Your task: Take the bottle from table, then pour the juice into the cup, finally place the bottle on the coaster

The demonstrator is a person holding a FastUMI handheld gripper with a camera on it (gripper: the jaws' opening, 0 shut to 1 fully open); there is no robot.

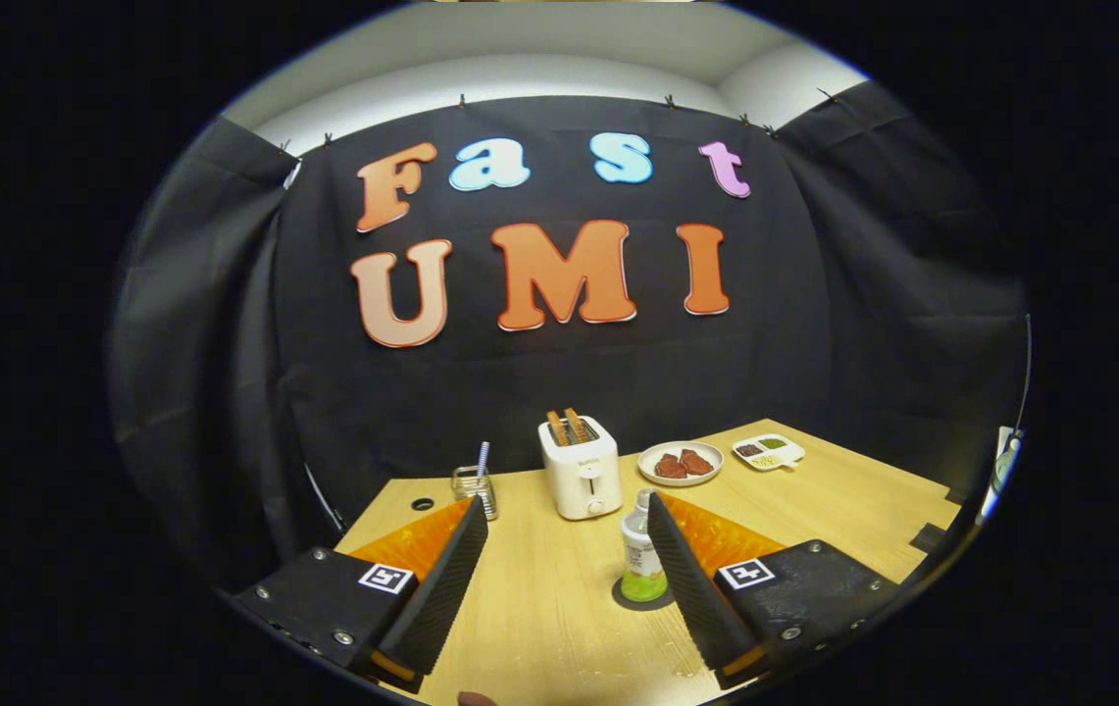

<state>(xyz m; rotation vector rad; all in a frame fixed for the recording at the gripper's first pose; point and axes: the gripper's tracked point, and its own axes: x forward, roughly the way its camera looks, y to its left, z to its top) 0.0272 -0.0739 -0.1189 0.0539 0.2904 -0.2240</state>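
Bottle: small clear plastic bottle (642, 551) with a pale cap, a white label and green juice low in its base, upright at about 1 o'clock from the gap between the fingers, just inside the right finger's tip and possibly touching it.
Coaster: dark round coaster (630, 599) under the bottle; its rim peeps out at the bottle's 7 o'clock.
Cup: clear glass cup (474, 488) with a striped straw, at 11 o'clock, just beyond the left finger's tip; whether it holds juice is too small to tell.
Gripper: hand-held gripper (567, 514) spread wide, nothing between the fingers; the right finger stands beside the bottle without a hold on it.
Table: light wooden table (559, 608), bare between the fingers.
Toaster: white toaster (580, 469) with two slices standing up, at 12 o'clock, beyond both fingertips.
Plates: round white plate of red-brown pieces (681, 463) at 1 o'clock beyond the bottle; white divided dish (768, 451) farther on at 2 o'clock.
Progress: the bottle sits on the coaster and the fingers are off it, so the layout fits the final placing; it seems the whole task is done, though an untouched start on that coaster would look alike.
Left: nothing evident, bar drawing the gripper clear.
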